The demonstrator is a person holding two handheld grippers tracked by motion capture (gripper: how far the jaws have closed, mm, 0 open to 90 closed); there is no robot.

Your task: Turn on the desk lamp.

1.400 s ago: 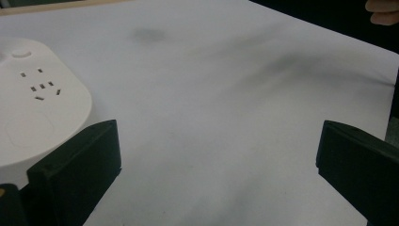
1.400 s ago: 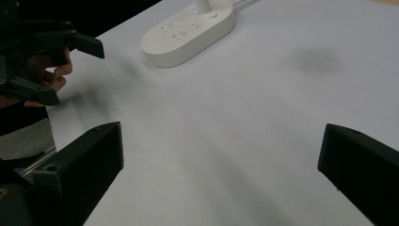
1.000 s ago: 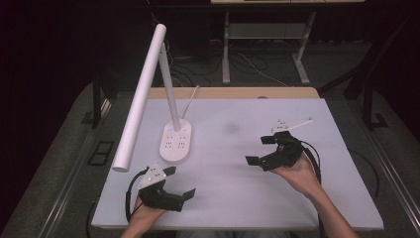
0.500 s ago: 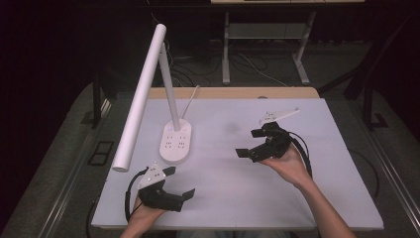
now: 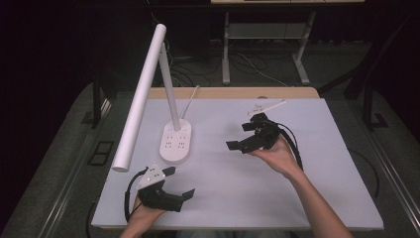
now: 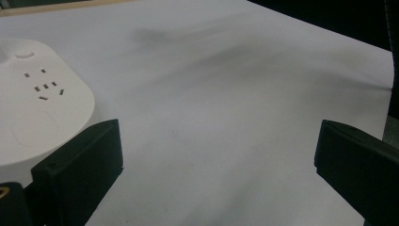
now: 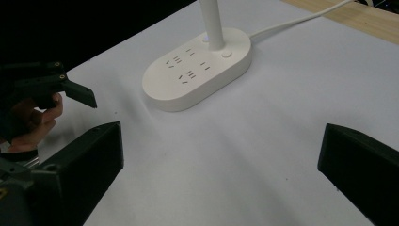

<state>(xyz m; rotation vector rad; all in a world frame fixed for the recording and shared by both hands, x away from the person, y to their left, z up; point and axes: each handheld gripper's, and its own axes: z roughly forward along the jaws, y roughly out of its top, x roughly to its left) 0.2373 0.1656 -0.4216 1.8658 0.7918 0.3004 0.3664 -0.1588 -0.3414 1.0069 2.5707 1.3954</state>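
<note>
White lamp head (image 5: 138,96), a long tube, slanting over the left edge of the table (image 5: 317,163), carried on a thin stem (image 5: 169,91). Below it, near the front left corner, the left gripper (image 5: 179,182) in a hand (image 5: 143,215), jaws wide apart, nothing between them, low over the grey-white sheet. Just beyond and a little right, the oval lamp base (image 5: 175,143) with socket holes, flat on the table, white cord (image 5: 190,96) going to the wooden far edge. Seen also in the left gripper view, base (image 6: 37,113) just beside the left jaw. Further right, past the middle, the right gripper (image 5: 239,137), raised above the table, turned toward the base, jaws spread wide and empty. In the right gripper view, base (image 7: 197,68) ahead, well apart from both jaws.
</note>
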